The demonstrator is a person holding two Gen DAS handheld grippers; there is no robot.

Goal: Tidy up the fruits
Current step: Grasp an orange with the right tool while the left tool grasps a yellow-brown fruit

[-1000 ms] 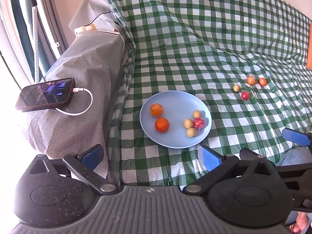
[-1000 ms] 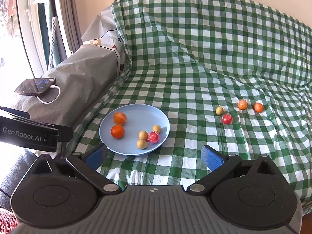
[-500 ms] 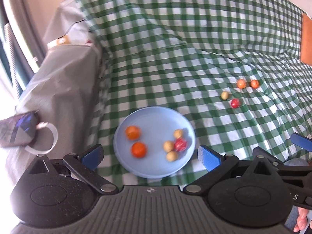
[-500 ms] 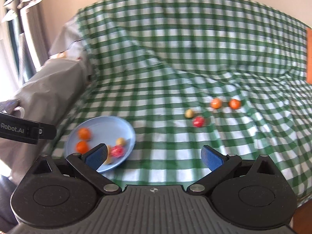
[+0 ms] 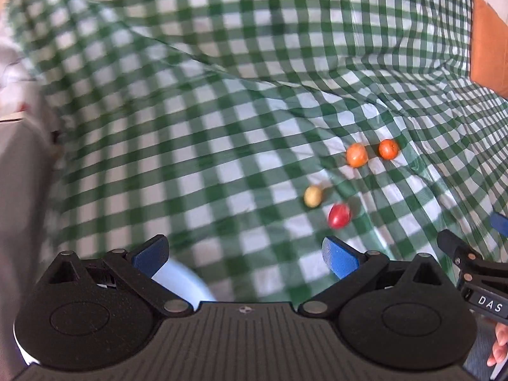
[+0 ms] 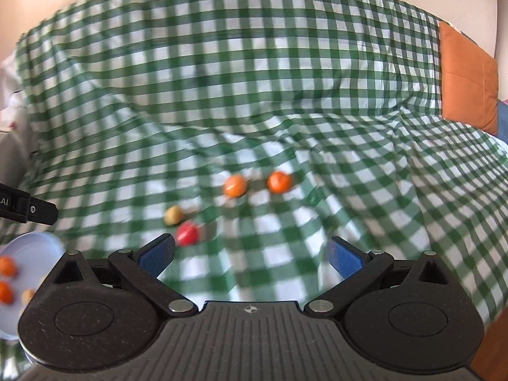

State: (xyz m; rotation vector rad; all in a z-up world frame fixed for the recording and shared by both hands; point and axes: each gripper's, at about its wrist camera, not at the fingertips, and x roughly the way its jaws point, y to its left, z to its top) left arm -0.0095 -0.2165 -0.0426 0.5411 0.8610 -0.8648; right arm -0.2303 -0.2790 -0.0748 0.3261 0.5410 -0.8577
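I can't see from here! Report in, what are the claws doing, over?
Both claws, left claw and right claw, open, empty. Four fruits loose on the checked cloth, red fruit nearest. Path clear.

Green checked cloth (image 6: pixel 254 95), orange cushion (image 6: pixel 466 76)

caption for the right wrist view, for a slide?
Open right tool above a green checked cloth, facing four loose fruits: red, yellow, two orange.

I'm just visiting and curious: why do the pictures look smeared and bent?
Left wrist view: the checked cloth is smeared by motion, worst at left; the red fruit is soft. Right wrist view: the orange fruits are blurred, while the tongs stay sharp. Both views: fisheye lenses curve the straight checks.
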